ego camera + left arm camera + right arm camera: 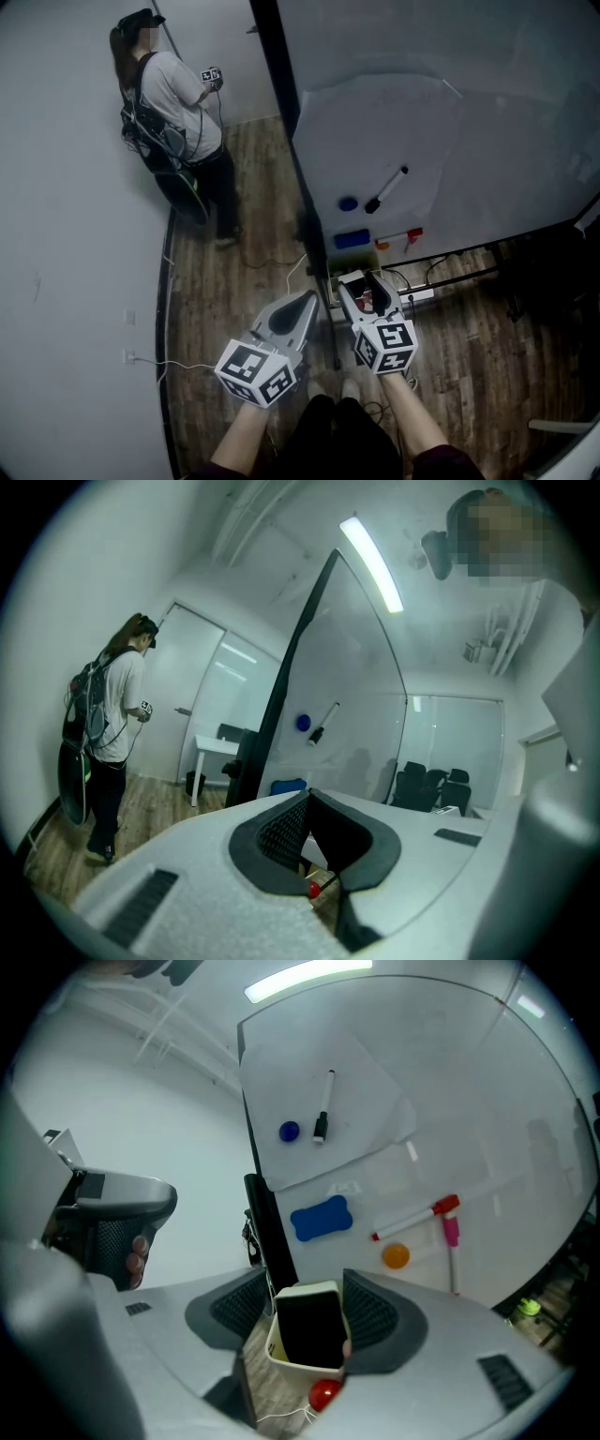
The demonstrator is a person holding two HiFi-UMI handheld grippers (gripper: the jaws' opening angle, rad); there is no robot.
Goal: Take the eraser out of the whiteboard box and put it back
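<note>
One black eraser (309, 1326) here, and it's standing upright inside the white whiteboard box (298, 1365), top end poking up past the rim. The right gripper (306, 1271) has its jaws spread wide on either side of the box, with the eraser sitting between them. As far as I can see the pads aren't squeezing it, though the right pad is really close to its side. There's a small red round thing (324, 1394) just under the box, no clue what it is.

The left gripper (307, 796) is just beside it, tips pressed together with nothing in them.

Behind the box is the whiteboard (450, 1101). It's got a blue bone-shaped pad (321, 1220), a red-capped marker (412, 1221), a pink marker (452, 1251) and an orange round magnet (397, 1256) on the lower part. Higher up there's a blue round magnet (289, 1132) right next to a black marker (323, 1115).

Off to the left, well apart, a person (178, 112) with a backpack stands on the wood floor (234, 291) by the wall.
</note>
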